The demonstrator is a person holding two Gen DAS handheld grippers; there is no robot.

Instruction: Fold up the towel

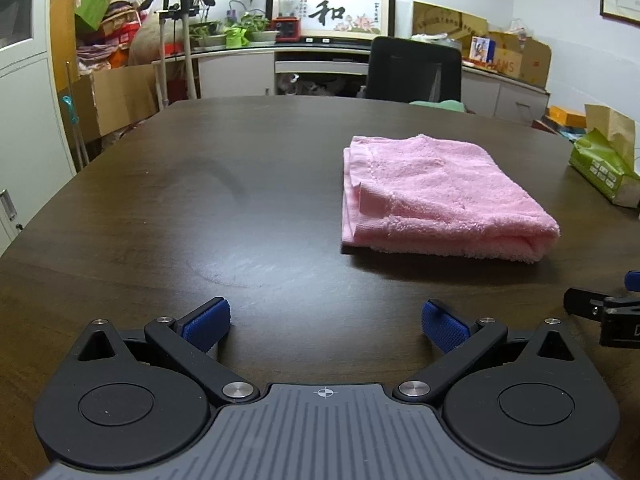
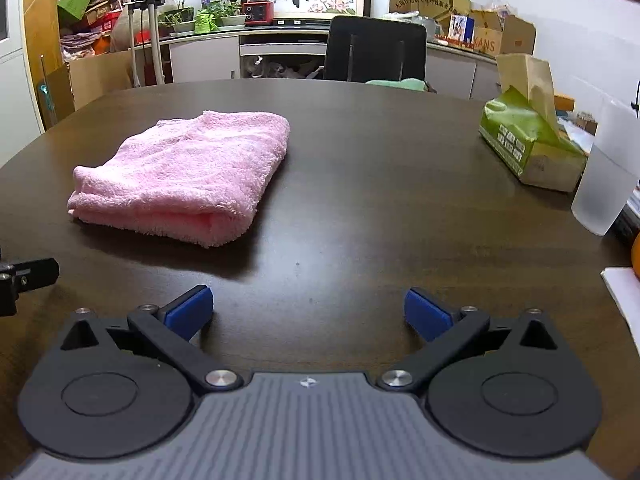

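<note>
Already the pink towel is laid folded in a thick stack on the dark table. Left gripper and right gripper are held apart and empty, clear of it, seemingly because folding is judged finished.

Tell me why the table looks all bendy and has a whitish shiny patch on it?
Left wrist view: the fisheye lens curves the table edge, and room light glares pale off the wood beside the pink towel. Right wrist view: same curving, softer sheen near the tissue pack; the towel casts a dark shadow toward the open right gripper. Both views look sharp.
</note>
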